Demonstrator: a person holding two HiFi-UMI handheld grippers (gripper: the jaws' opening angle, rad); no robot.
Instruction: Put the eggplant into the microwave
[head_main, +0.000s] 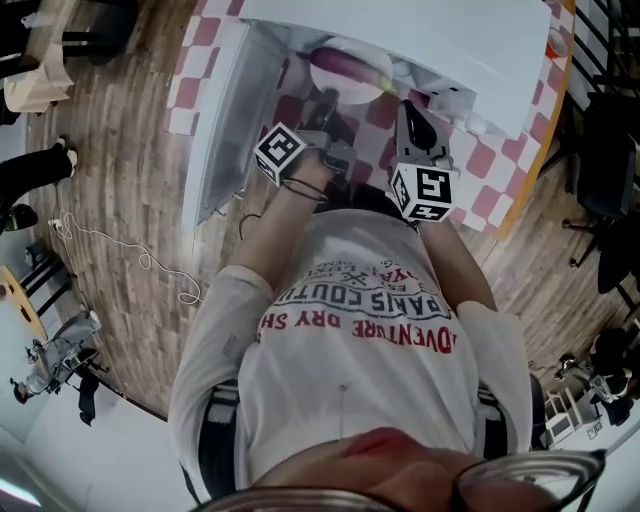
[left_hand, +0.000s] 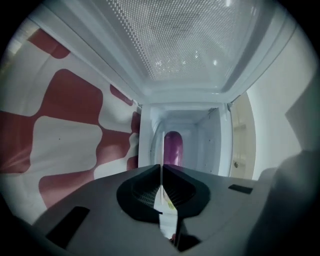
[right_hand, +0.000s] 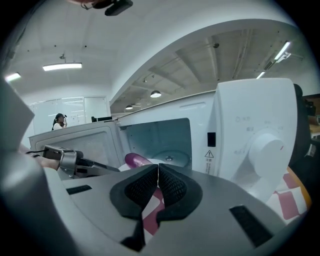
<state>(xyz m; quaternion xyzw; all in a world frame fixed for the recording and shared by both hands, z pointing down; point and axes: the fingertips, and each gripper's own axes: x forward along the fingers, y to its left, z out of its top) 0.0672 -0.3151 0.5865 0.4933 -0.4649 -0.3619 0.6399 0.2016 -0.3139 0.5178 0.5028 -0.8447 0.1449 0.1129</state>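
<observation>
The purple eggplant lies on a white plate inside the white microwave, whose door stands open to the left. My left gripper is shut and empty, its tips just in front of the cavity. My right gripper is also shut and empty, to the right of it. In the left gripper view the closed left gripper points at the eggplant deep in the cavity. In the right gripper view the right gripper sits before the eggplant and the microwave knob.
The microwave stands on a red-and-white checked tablecloth with an orange table edge at the right. The mesh door panel fills the top of the left gripper view. A white cable lies on the wooden floor. A person stands far off.
</observation>
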